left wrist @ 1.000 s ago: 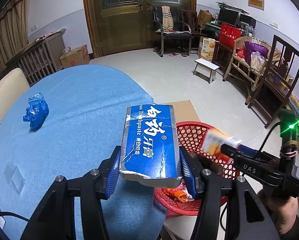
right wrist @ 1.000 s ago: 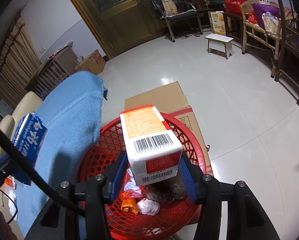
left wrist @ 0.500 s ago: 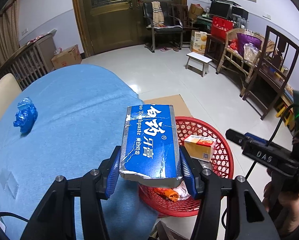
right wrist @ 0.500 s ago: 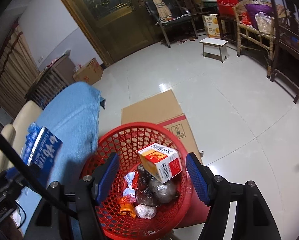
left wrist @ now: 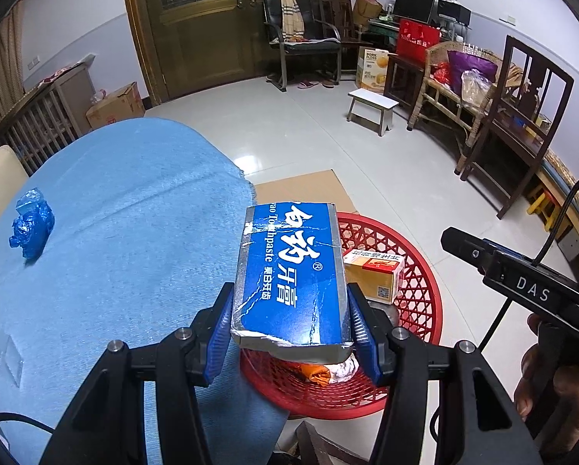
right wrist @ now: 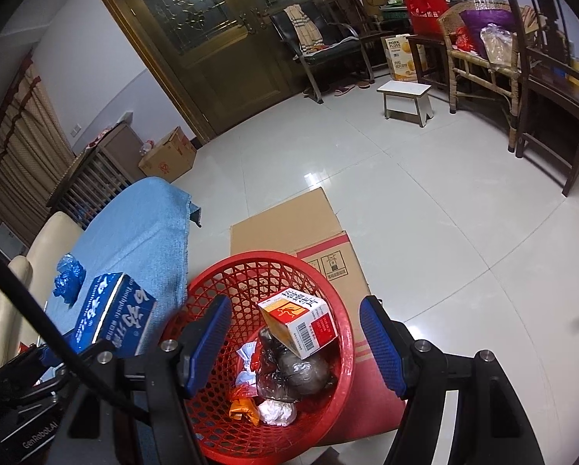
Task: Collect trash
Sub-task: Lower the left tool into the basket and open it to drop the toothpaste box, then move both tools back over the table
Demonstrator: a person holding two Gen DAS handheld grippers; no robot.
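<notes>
Now the left gripper [left wrist: 291, 321] is clamped across the long sides of a blue toothpaste box [left wrist: 289, 279], holding it just over the table's [left wrist: 134, 232] cloth-covered edge beside the red basket [right wrist: 339, 321]. The right gripper [right wrist: 295, 343] hangs spread and empty above that basket, where an orange carton [right wrist: 299, 319] lies on other trash. Creased and torn, the box is probably light and crushable, so a gentle squeeze across its sides suits it.

— What is different from a second ago?
— The right gripper [right wrist: 295, 339] no longer clamps the orange box [right wrist: 299, 321]; its jaws stand wide apart, and the box lies below and between them in the red basket [right wrist: 339, 352].
— And the left?
— Its view has swung, so the basket now sits further under the toothpaste box [left wrist: 291, 279].
</notes>
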